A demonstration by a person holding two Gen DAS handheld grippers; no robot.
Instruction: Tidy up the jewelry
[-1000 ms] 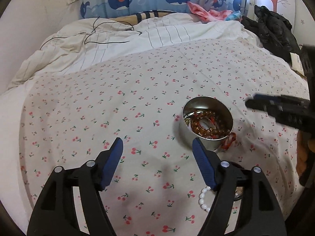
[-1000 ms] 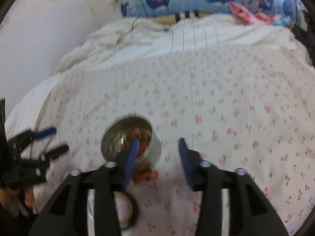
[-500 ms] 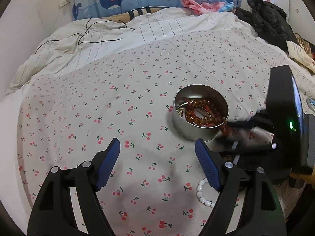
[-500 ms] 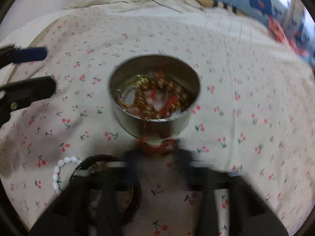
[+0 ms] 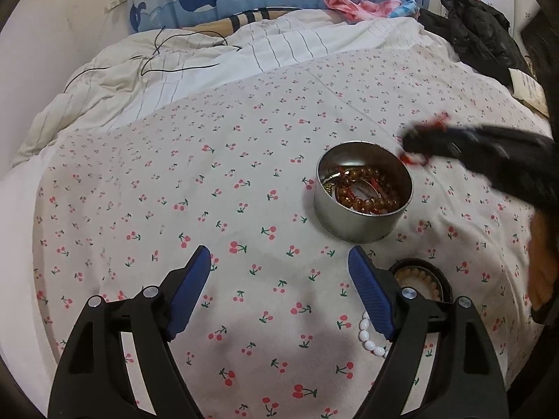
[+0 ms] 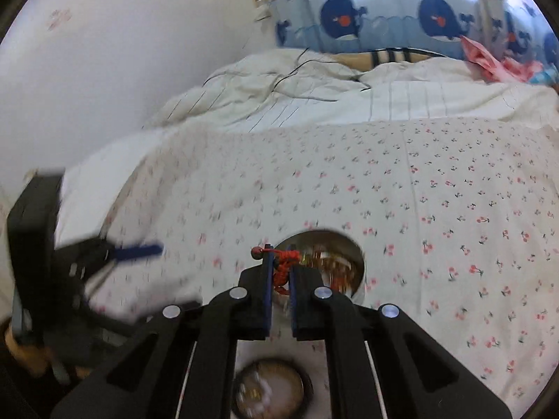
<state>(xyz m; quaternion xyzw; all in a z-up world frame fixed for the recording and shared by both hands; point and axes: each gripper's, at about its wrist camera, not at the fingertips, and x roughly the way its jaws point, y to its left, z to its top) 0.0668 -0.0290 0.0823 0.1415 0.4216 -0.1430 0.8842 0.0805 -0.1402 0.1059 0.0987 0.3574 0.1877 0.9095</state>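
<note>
Red cord bracelet (image 6: 283, 268) between right jaws

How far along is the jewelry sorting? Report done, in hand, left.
Done: amber bead bracelet lies in the round tin. In hand: right gripper is shut on the red cord piece. Left: white bead string and beads in the black ring remain on the sheet; left gripper open, idle.
</note>
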